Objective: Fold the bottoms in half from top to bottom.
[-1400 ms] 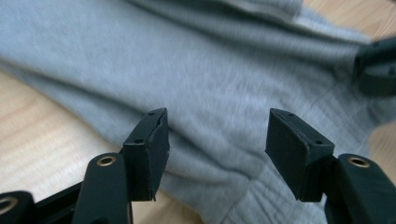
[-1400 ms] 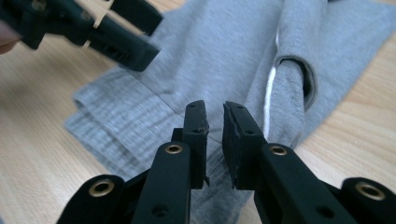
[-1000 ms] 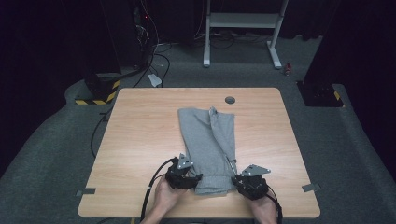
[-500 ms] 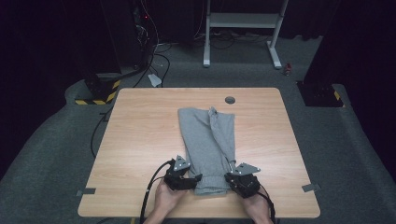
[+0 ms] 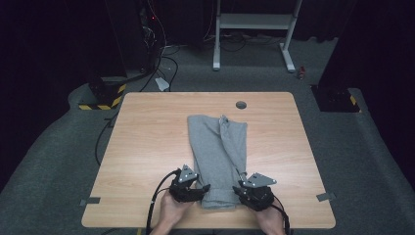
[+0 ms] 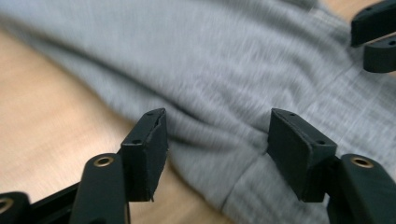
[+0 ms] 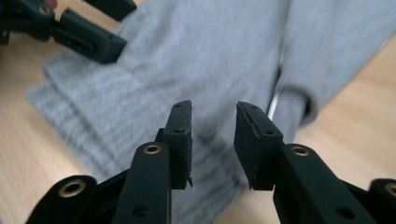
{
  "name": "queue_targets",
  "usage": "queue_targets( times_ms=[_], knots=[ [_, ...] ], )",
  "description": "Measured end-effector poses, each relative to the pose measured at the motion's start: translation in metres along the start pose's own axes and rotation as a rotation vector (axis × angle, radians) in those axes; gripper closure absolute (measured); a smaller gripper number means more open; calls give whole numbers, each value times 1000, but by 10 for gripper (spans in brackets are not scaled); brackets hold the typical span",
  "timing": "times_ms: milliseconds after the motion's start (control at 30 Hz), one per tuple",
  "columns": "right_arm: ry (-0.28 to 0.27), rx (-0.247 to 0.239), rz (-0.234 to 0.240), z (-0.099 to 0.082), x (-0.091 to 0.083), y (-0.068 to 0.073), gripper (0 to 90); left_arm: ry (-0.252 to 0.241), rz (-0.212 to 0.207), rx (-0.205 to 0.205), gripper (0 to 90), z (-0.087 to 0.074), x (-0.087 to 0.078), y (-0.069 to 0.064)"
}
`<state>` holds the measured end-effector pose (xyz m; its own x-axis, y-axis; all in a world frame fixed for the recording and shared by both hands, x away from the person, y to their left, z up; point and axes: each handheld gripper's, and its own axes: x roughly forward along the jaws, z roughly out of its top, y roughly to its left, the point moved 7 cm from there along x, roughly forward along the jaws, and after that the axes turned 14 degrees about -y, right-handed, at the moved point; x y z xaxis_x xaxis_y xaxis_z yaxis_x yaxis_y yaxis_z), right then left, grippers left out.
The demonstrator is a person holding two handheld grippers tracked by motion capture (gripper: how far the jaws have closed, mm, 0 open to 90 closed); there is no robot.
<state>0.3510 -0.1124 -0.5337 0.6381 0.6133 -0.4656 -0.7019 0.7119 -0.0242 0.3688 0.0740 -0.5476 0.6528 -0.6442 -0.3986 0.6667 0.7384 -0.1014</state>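
Honestly, both grippers sit low in the frame with jaws apart: left gripper (image 5: 201,187) wide, right gripper (image 5: 238,188) narrower, having just been opening with nothing pinched. Grabbing the grey sweatshirt (image 5: 218,152) unevenly probably skews the fold.

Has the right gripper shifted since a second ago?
Yes. The right gripper has slid left along the table's near edge, up to the grey garment's corner; its jaws have just been opening.

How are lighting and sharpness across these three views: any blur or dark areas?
High view: the table is evenly lit, the room around it falls to near black. Left gripper view: the grey garment is smeared by blur, while the jaws stay sharp. Right gripper view: the garment and the far hand-held gripper are soft; the near jaws are crisp.
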Motion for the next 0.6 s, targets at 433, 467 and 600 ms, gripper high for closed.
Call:
queue_targets(
  times_ms=[433,467,600],
  knots=[
    [-7,-1,-145,18,25,-35,631,68,108,29,413,14,33,37],
    [1,-2,-150,17,26,-37,629,87,119,40,411,10,35,39],
    [37,-1,-156,11,33,-42,650,95,123,46,395,0,38,41]
  ],
)
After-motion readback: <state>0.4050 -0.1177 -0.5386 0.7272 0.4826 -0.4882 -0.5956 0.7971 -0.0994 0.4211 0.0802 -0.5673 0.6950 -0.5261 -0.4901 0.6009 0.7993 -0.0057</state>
